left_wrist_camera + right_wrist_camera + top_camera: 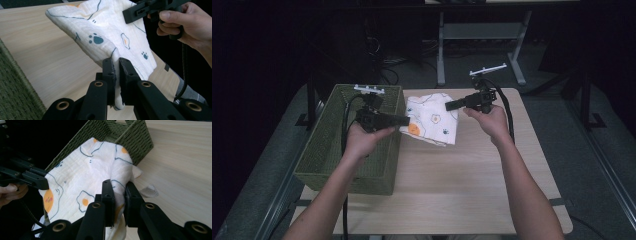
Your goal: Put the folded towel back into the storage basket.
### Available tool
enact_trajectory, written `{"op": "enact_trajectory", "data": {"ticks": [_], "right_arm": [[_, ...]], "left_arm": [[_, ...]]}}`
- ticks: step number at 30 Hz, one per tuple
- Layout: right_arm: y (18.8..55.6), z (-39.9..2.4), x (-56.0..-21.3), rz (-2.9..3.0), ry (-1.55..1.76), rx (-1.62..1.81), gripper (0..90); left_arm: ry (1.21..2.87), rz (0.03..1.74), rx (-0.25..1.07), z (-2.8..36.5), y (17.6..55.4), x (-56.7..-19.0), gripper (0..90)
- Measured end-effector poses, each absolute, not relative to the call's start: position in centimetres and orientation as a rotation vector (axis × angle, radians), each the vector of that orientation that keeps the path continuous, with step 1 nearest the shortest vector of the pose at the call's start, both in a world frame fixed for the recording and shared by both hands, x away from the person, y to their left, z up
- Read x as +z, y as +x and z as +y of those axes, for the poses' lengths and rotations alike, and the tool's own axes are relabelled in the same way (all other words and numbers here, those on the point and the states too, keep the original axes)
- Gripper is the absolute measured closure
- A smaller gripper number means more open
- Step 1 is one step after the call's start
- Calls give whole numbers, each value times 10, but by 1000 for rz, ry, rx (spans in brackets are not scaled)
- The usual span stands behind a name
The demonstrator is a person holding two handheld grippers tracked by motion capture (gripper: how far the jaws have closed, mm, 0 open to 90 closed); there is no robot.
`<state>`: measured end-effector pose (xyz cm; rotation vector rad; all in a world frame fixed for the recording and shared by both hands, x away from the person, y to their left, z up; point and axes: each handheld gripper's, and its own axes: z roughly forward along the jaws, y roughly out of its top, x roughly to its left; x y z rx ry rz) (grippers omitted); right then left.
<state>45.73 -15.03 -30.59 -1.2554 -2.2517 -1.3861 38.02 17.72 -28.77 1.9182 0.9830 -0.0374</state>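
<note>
Both grippers clamped on the cloth: left gripper on one edge, right gripper on the opposite, holding it above table beside basket.

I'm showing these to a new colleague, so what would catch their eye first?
A white cloth printed with fried eggs and paw prints, held up between the left gripper and right gripper, both clamped on its edges. Next, the green woven basket at the table's left edge.

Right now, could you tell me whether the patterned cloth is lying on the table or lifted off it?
Lifted: the cloth hangs stretched between the left gripper and right gripper, each clamping one edge.
</note>
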Motion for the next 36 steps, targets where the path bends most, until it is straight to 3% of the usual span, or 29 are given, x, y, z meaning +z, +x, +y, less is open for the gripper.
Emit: {"op": "enact_trajectory", "data": {"ticks": [36], "right_arm": [[475, -77, -288, -2250, -1127, -1400, 803]], "left_arm": [[1862, 1055, 13, 253, 376, -277, 843]]}}
